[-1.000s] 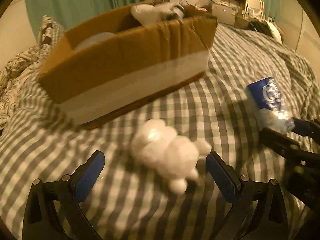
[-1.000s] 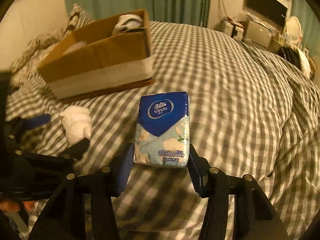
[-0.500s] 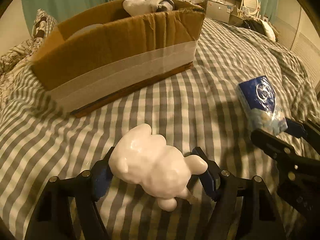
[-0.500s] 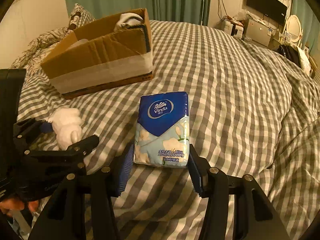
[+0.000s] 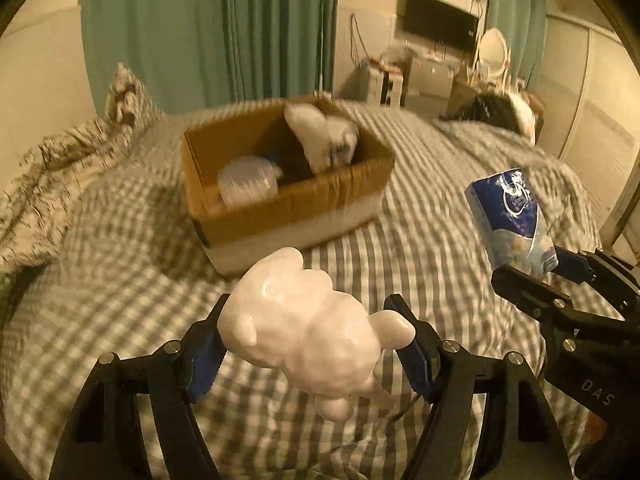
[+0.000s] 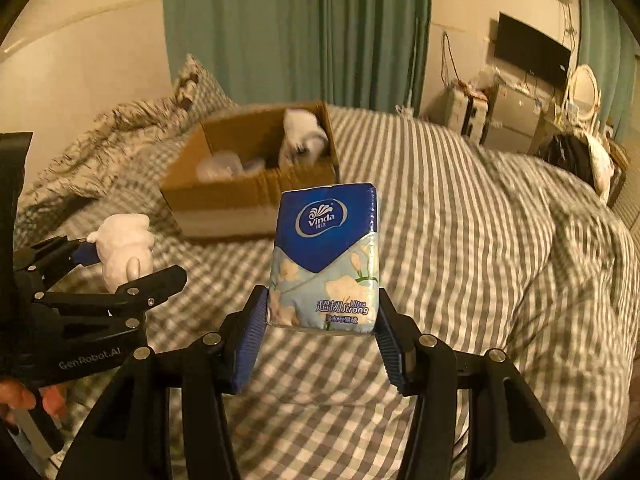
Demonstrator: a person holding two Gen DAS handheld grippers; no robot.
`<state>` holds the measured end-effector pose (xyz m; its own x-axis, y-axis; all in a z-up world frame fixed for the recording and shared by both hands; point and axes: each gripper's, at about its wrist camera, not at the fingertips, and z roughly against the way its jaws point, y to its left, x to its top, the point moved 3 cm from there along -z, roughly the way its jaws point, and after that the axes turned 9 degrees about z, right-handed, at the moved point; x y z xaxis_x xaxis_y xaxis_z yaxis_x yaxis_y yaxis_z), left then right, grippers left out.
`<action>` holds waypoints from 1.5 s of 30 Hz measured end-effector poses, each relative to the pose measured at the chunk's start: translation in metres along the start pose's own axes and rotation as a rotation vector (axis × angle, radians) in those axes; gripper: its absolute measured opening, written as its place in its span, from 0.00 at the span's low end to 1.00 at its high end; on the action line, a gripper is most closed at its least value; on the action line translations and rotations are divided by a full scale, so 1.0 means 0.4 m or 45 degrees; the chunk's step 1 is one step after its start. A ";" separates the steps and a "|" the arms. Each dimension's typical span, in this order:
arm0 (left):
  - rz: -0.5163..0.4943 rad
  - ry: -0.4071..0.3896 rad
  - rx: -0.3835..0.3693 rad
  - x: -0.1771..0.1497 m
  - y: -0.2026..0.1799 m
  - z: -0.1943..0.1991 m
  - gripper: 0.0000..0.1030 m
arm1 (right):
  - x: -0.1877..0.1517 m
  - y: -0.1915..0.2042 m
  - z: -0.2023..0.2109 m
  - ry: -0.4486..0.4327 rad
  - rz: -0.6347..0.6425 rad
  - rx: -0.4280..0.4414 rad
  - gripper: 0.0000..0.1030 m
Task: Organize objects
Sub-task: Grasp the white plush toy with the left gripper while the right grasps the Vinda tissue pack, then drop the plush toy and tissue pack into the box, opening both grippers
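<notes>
my left gripper [image 5: 310, 344] has its jaws clamped on the white plush toy [image 5: 304, 332]; my right gripper [image 6: 322, 330] has its jaws clamped on the lower end of the blue tissue pack [image 6: 326, 256]. both items are lifted clear of the checked bed [image 6: 460, 240]. step in hand: carry to the open cardboard box [image 5: 288, 188], which lies ahead and already holds several things. next move, as i judge it: bring each load over the box opening, then part the jaws.

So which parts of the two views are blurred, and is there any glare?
Left wrist view: cardboard box and bedding smeared, white toy sharper with small glossy highlights. Right wrist view: tissue pack crisp, print readable; box and bed edges blurred.
</notes>
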<state>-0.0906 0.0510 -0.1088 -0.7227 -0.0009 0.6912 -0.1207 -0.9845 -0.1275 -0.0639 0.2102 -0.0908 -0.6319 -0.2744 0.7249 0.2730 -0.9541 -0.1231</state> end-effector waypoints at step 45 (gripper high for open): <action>-0.024 -0.009 0.227 0.425 0.149 -0.423 0.83 | 0.489 -0.055 -0.456 -0.123 0.081 0.241 0.64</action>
<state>-0.3359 0.0219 -0.1192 -0.7165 0.0173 0.6973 -0.0114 -0.9998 0.0130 -0.3258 0.1554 -0.0698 -0.5390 -0.3118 0.7825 0.4471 -0.8932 -0.0479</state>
